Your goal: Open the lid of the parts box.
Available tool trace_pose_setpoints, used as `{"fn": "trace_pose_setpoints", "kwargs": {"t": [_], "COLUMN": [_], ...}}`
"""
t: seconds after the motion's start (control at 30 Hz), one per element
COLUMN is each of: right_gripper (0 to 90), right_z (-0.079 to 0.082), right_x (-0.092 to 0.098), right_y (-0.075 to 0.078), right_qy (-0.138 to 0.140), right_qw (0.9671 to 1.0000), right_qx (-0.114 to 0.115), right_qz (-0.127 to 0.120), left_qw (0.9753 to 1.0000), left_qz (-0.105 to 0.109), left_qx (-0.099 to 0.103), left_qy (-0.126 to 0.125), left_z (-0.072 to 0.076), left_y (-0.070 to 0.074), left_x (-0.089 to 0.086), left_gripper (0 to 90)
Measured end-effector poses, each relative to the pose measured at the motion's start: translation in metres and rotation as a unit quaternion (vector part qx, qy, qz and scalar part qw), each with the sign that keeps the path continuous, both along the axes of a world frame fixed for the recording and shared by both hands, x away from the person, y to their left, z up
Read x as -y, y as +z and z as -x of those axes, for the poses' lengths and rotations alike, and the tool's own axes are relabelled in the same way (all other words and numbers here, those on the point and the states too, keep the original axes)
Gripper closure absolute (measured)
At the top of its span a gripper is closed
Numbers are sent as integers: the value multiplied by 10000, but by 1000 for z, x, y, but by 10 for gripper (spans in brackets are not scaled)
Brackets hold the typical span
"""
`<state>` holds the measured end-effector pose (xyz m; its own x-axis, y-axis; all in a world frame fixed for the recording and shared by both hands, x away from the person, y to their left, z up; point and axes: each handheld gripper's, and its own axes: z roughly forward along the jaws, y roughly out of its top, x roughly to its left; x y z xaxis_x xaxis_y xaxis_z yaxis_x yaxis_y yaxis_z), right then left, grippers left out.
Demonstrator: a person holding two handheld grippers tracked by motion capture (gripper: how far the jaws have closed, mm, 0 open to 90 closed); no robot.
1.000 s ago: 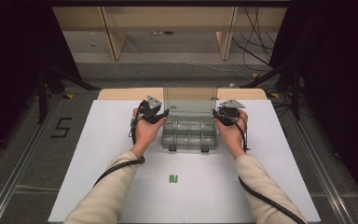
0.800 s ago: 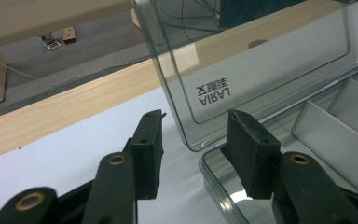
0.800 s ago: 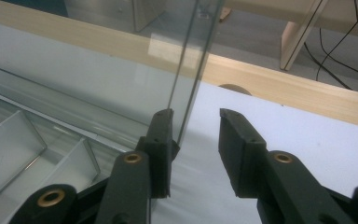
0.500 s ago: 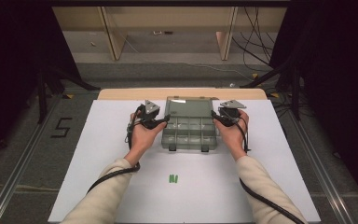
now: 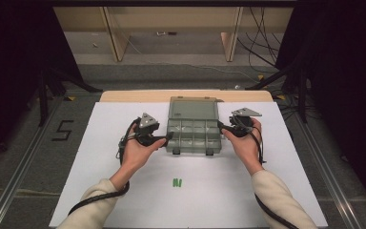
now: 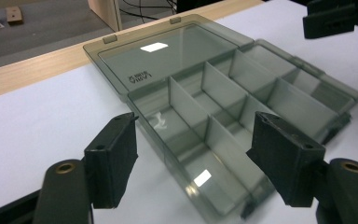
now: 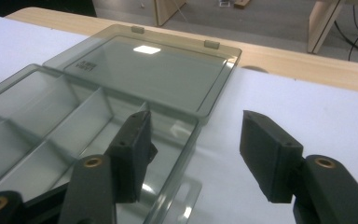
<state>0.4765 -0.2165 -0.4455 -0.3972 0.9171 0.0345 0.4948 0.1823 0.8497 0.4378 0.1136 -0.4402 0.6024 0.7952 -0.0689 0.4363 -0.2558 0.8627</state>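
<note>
High view: your compartment box (image 5: 193, 129) lies open at the far middle of the white-covered desk (image 5: 100, 191).
Your left gripper (image 5: 164, 139) and right gripper (image 5: 223, 128) flank it, both released, jaws spread. Two small green pieces (image 5: 177, 182) lie nearer you. Grey floor, wooden legs and cables lie beyond.

A table (image 5: 124, 205) covered with a white sheet carries everything; bare wood shows as a strip along its far edge. A clear, grey-tinted compartment box (image 5: 193, 136) lies on the sheet near that far edge, opened flat, its lid (image 5: 193, 109) laid back toward the wooden strip and its dividers exposed. Nearer the person, well apart from the box, two small green pieces (image 5: 177, 182) lie side by side on the white surface; they are too small to identify, perhaps short sticks.
</note>
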Motion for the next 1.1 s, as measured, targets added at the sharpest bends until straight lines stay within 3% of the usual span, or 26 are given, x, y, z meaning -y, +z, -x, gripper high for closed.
{"fn": "trace_pose_setpoints", "kwargs": {"t": [0.2, 0.33, 0.4, 0.43, 0.6, 0.73, 1.07, 1.1], "right_gripper": [430, 436, 437, 437, 437, 437, 440, 440], "right_z": [20, 33, 38, 42, 57, 68, 96, 98], "right_x": [4, 4, 4, 3, -1, -3, 0, 1], "right_y": [3, 6, 6, 7, 11, 11, 9, 9], "right_qy": [96, 156, 231, 263, 381, 524, 674, 693], "right_qw": [9997, 9995, 9994, 9991, 9985, 9976, 9956, 9953], "right_qx": [-153, -235, -187, -235, -335, -372, -586, -595], "right_qz": [-164, -171, -202, -232, -211, -277, -298, -315], "left_qw": [10000, 9999, 9997, 9998, 9994, 9987, 9983, 9980], "left_qz": [46, 16, -118, -63, -89, -274, -238, -325], "left_qx": [-62, -41, -56, -49, -101, -136, -285, -259], "left_qy": [-36, -116, -194, -166, -305, -398, -448, -468], "left_z": [22, 34, 39, 42, 53, 63, 82, 84], "left_y": [1, -1, -1, -2, -2, -1, -7, -7], "left_x": [-9, -10, -11, -9, -6, -7, -17, -19], "left_gripper": [307, 309, 310, 311, 317, 327, 340, 340]}}
